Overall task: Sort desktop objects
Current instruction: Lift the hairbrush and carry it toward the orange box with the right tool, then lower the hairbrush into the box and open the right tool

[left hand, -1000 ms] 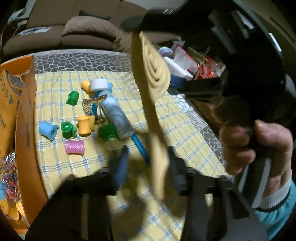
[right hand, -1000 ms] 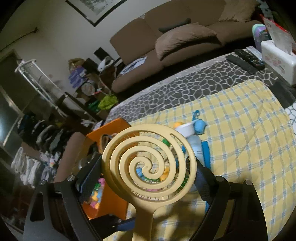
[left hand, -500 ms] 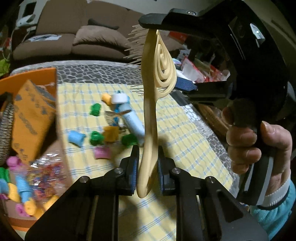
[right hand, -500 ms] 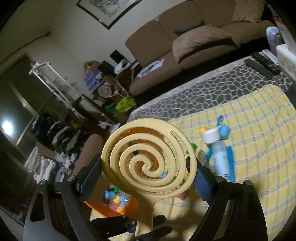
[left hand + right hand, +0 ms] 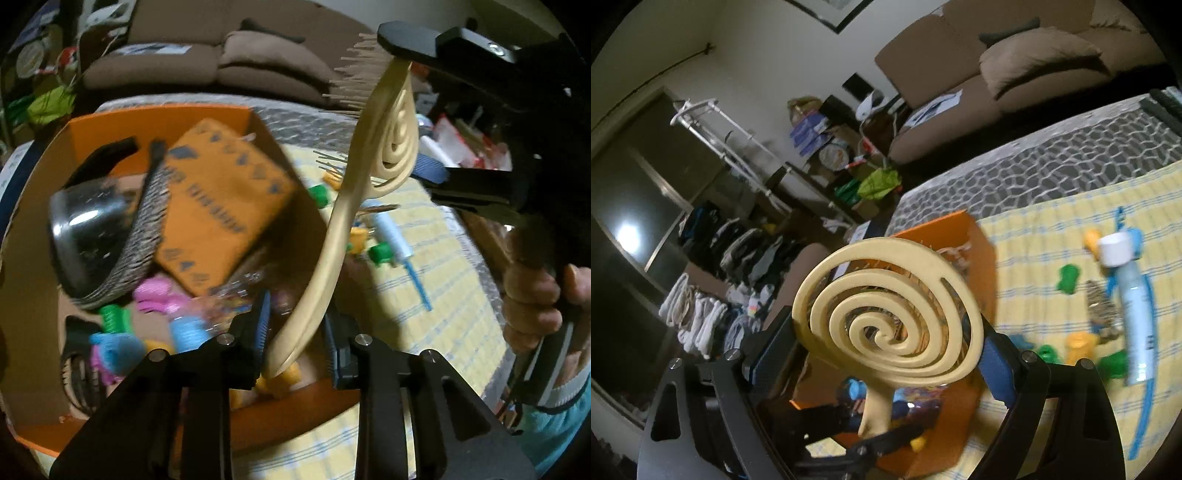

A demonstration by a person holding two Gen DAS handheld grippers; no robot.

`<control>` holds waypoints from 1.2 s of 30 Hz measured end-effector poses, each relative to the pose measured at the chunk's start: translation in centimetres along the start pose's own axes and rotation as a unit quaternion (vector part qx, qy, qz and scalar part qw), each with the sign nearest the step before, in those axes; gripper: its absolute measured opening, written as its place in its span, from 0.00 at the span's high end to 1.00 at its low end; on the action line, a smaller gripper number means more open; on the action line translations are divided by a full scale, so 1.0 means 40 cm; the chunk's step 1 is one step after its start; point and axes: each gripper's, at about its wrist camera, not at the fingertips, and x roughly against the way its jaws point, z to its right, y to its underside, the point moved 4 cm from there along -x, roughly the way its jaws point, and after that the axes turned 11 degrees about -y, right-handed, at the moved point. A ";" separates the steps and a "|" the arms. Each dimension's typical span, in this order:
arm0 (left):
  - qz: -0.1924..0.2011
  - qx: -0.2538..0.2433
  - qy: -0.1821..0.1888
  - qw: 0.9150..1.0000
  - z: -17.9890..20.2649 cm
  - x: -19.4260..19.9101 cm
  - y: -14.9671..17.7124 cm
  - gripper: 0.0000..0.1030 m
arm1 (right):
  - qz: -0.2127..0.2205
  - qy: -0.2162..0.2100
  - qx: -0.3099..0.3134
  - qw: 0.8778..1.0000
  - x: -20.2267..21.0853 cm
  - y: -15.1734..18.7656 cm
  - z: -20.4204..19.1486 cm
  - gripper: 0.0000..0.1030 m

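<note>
A cream hairbrush with a spiral head [image 5: 886, 314] hangs in the air over an open orange box [image 5: 147, 118]. My right gripper [image 5: 884, 354] is shut on the head, with a blue pad against each side of it. The brush handle [image 5: 325, 258] runs down between the fingers of my left gripper [image 5: 297, 332]. Its jaws are opening, and a gap shows between the pads and the handle. In the left wrist view the right gripper [image 5: 410, 107] clamps the head at the upper right, with a person's hand [image 5: 532, 306] on its grip.
The box holds a metal bowl [image 5: 85, 229], an orange pouch [image 5: 221, 206] and coloured hair rollers [image 5: 114, 347]. On the yellow checked cloth [image 5: 1052, 229] lie more rollers [image 5: 1067, 278], a pale tube [image 5: 1137, 314] and a blue toothbrush [image 5: 1145, 417]. A brown sofa [image 5: 997, 55] stands behind.
Both grippers carried the brush left, from over the cloth to over the orange box. The left jaws, clamped on the handle half a second ago, have spread apart.
</note>
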 end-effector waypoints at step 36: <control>-0.041 -0.008 -0.022 0.999 0.035 -0.050 -0.012 0.36 | -0.090 0.160 0.118 0.976 -0.173 0.050 0.009 0.12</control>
